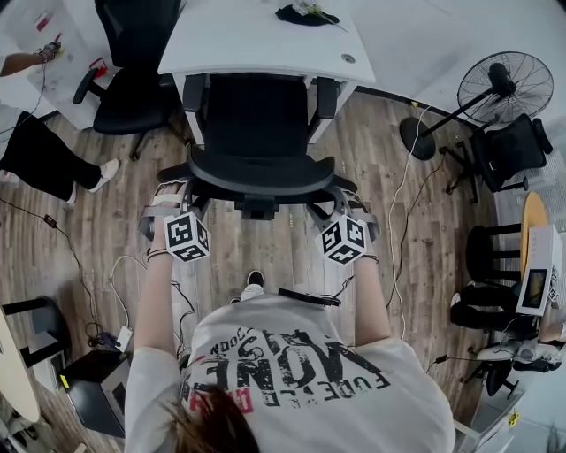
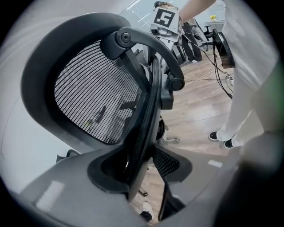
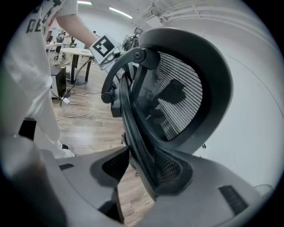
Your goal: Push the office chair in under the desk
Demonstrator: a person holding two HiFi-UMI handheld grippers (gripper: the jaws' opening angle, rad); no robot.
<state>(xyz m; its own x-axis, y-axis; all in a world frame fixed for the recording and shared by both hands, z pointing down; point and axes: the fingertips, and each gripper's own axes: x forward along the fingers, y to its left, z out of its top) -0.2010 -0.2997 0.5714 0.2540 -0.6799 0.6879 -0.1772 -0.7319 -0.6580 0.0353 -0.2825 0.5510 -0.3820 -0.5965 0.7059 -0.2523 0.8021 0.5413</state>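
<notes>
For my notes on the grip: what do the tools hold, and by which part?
The office chair, by its backrest rim: left tool on the left edge, right tool on the right.

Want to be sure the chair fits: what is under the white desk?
Only the office chair shows, its front at the white desk's near edge. The desk's top covers the space beneath, so anything under it cannot be seen.

Office chair's (image 1: 255,133) base hiding beneath its seat in the head view, seat front disappearing under the desk (image 1: 265,40), left gripper (image 1: 177,199) and right gripper (image 1: 354,212) tips hiding behind the backrest (image 1: 256,177), bystander (image 1: 44,155) being cropped at the left edge, dark object (image 1: 305,13) on the desk looking too small to tell.
</notes>
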